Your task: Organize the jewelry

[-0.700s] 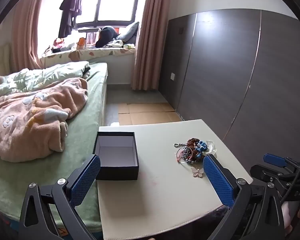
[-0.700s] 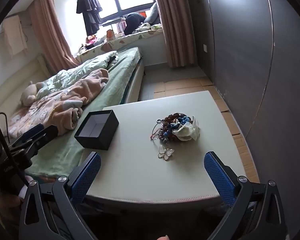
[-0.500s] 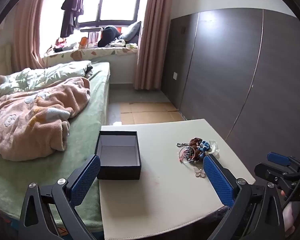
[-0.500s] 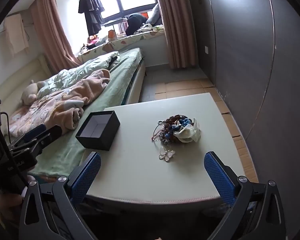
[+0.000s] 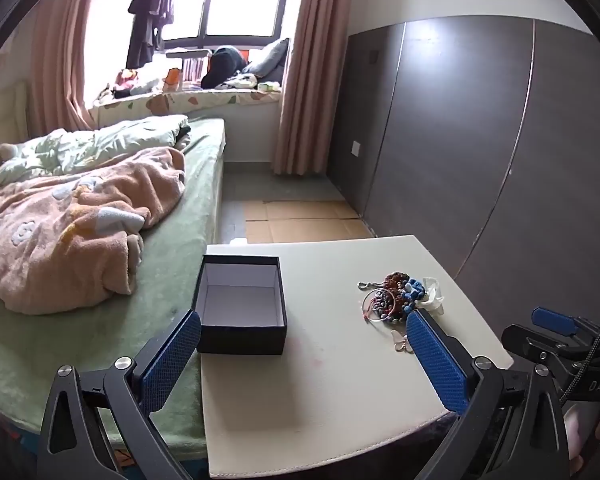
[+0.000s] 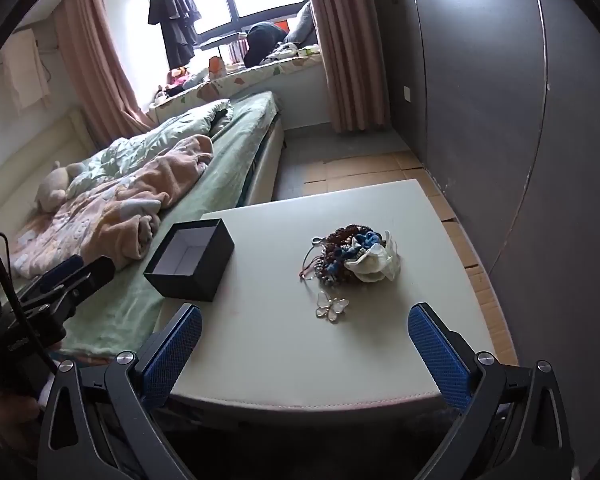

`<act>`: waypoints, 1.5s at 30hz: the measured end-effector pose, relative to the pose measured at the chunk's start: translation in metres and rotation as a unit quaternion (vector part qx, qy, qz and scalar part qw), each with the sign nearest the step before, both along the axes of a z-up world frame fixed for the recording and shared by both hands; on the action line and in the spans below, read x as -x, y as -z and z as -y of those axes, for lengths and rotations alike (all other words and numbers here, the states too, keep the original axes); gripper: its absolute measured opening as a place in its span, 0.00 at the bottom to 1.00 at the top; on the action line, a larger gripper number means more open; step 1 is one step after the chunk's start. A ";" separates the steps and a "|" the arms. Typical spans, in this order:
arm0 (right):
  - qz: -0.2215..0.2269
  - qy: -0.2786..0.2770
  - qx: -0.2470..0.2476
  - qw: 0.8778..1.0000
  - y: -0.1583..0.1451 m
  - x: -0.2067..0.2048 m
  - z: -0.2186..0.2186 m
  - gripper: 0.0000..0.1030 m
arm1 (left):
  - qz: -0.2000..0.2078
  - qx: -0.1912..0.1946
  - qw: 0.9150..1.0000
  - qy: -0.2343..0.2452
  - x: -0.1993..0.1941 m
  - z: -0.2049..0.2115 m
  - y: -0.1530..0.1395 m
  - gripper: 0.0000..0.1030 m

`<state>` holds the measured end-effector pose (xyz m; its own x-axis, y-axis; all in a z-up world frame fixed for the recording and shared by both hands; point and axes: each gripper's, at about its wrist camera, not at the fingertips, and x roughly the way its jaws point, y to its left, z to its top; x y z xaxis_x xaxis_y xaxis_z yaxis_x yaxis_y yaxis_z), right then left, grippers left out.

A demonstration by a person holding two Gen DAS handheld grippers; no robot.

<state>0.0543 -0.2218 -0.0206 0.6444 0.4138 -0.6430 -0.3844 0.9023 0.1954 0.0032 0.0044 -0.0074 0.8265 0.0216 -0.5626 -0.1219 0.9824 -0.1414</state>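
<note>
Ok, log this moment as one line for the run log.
stage: start | left tongs: open, empty | right tongs: open, empty | box: empty | jewelry: piled on table

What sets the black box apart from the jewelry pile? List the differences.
The black box is one rigid, square-cornered thing; the jewelry pile is a loose tangle of beads, cords and a white piece.
The box is dark outside and pale inside; the pile mixes brown, blue and white.
The box stands open with nothing inside; no piece of the pile is in it yet.
Both rest on the white table, apart from each other, untouched by either gripper.
</note>
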 end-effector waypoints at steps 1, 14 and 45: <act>0.001 0.001 -0.002 1.000 0.000 0.001 0.000 1.00 | 0.000 0.001 1.000 0.001 0.000 0.000 0.000 1.00; 0.013 0.003 -0.006 1.000 -0.006 0.003 -0.003 1.00 | 0.011 -0.003 1.000 -0.004 0.003 -0.002 -0.004 1.00; 0.027 0.013 -0.010 1.000 -0.008 -0.001 0.008 1.00 | 0.000 -0.029 0.999 0.020 -0.004 0.023 0.006 1.00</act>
